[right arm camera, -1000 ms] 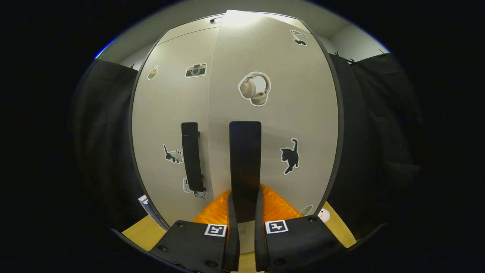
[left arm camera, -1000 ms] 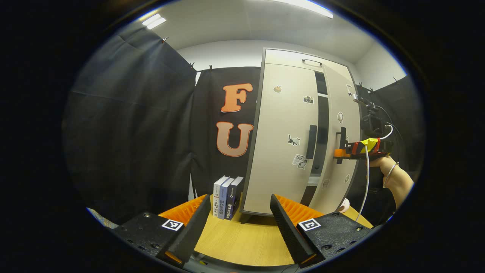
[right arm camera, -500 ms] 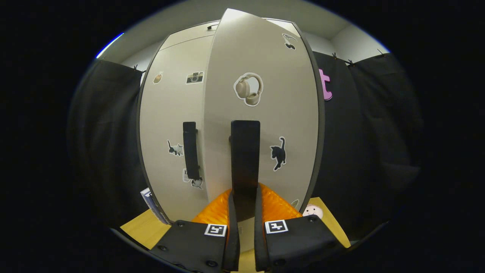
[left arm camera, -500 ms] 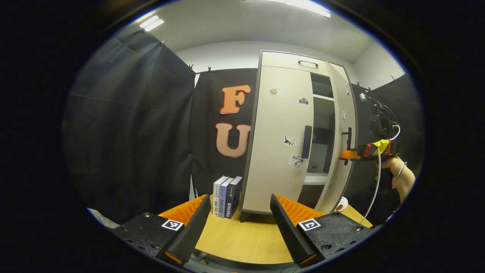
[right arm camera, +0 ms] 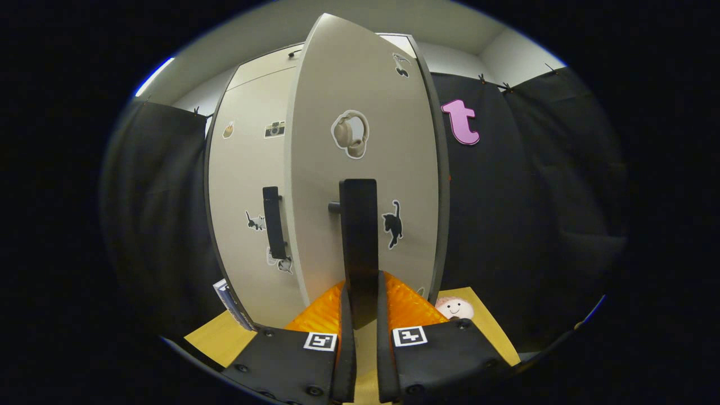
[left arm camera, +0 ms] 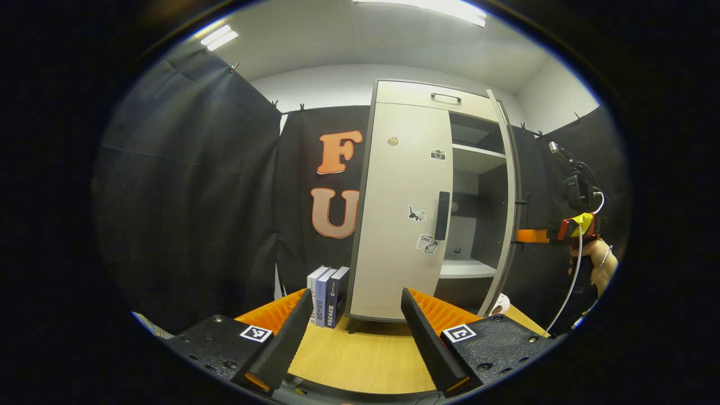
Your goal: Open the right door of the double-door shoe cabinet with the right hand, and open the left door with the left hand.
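The beige shoe cabinet [left arm camera: 416, 93] stands on the wooden table. Its left door [left arm camera: 399, 214] is closed, and that door's black handle [left arm camera: 442, 215] is free. The right door [left arm camera: 509, 197] stands swung out, almost edge-on in the left gripper view, baring the shelves [left arm camera: 475, 163]. In the right gripper view that door [right arm camera: 360, 101] faces me, and my right gripper [right arm camera: 361, 292] is shut on its black handle [right arm camera: 359, 225]. The same gripper [left arm camera: 531, 235], with a hand behind it, shows far right in the left gripper view. My left gripper [left arm camera: 355, 298] hangs open over the table, well short of the cabinet.
Three books [left arm camera: 327, 295] stand upright against the cabinet's left side. A small smiling doll head [right arm camera: 453, 307] lies on the table [left arm camera: 360, 354] by the open door's lower corner. Black cloth walls close in on the left and right.
The right door has swung much farther open with my right gripper on its handle, and the shelves inside have come into sight. My left gripper has hardly moved.
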{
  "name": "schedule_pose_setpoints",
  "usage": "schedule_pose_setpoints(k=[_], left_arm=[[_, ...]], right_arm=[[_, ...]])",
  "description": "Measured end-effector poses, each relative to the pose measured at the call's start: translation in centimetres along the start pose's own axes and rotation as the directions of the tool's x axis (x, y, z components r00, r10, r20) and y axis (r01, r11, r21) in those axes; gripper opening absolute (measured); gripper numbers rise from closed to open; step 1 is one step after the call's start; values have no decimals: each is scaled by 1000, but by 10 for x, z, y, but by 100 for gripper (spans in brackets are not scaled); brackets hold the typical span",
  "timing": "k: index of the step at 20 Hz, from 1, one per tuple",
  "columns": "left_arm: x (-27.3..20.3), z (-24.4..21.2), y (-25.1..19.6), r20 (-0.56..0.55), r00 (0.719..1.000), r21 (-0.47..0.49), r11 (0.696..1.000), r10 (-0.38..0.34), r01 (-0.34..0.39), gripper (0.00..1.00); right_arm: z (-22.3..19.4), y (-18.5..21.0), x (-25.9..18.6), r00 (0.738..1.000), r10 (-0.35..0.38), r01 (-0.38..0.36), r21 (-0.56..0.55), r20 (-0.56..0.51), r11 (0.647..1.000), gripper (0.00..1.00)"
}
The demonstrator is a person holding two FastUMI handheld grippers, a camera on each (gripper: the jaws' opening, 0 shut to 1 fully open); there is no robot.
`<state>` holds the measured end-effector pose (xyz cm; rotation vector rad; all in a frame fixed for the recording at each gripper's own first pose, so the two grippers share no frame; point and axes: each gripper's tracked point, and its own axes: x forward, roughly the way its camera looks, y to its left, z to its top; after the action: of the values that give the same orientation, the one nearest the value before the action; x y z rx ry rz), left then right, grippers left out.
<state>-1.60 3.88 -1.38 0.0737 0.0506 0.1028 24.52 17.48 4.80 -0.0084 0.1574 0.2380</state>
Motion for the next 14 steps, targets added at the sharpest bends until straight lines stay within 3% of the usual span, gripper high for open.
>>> schedule_pose_setpoints(k=[7,8,14], left_arm=[[6,3,-15,8,1000,-9,1000,-1,1,95],[7,3,-18,8,1000,-10,1000,-3,3,95],[17,5,-43,11,1000,-2,1000,-26,26,95]], right_arm=[[1,-16,-7,1000,-23,23,0,16,1000,23],[3,-19,-8,999,-37,37,1,26,999,12],[4,-46,-13,992,-126,126,-5,31,992,7]])
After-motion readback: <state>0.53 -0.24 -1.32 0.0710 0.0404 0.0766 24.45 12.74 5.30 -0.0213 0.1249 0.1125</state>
